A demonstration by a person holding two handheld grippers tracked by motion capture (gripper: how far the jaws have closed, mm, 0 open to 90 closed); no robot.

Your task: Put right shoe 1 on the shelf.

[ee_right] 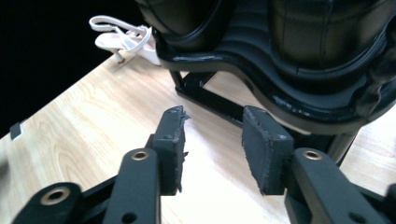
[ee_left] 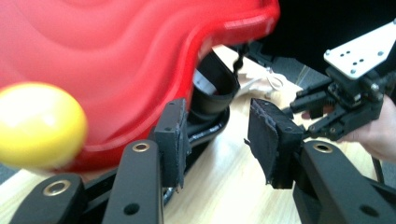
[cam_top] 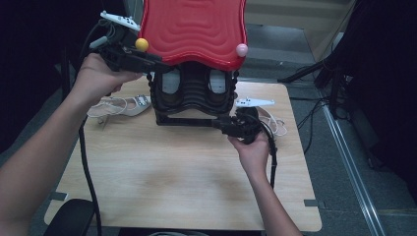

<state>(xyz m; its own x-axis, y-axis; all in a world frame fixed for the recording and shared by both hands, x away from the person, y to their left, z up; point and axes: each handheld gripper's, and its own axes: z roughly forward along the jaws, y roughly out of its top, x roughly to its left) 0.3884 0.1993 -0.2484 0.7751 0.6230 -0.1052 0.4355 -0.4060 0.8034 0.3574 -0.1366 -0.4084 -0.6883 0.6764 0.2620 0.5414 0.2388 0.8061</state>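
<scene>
Red and wavy, the big plastic lid [cam_top: 194, 29] sits on top of a black rack [cam_top: 193, 96] at the far side of the wooden table [cam_top: 172, 172]. Two pockets in the rack's black shelves each hold something pale, but it is too small to tell what it is. A yellow ball [cam_top: 141, 44] sticks out at the lid's left corner and a pink ball [cam_top: 241, 49] at its right corner. The left gripper [ee_left: 217, 140] is up by the yellow ball, beside the lid's left edge, with its jaws apart and nothing between them. The right gripper [ee_right: 212, 149] is low, near the rack's right foot, and its jaws are apart with nothing between them too. A white sandal [cam_top: 120, 105] lies on the table left of the rack. A white cord [cam_top: 275, 123] lies to the right of the rack.
</scene>
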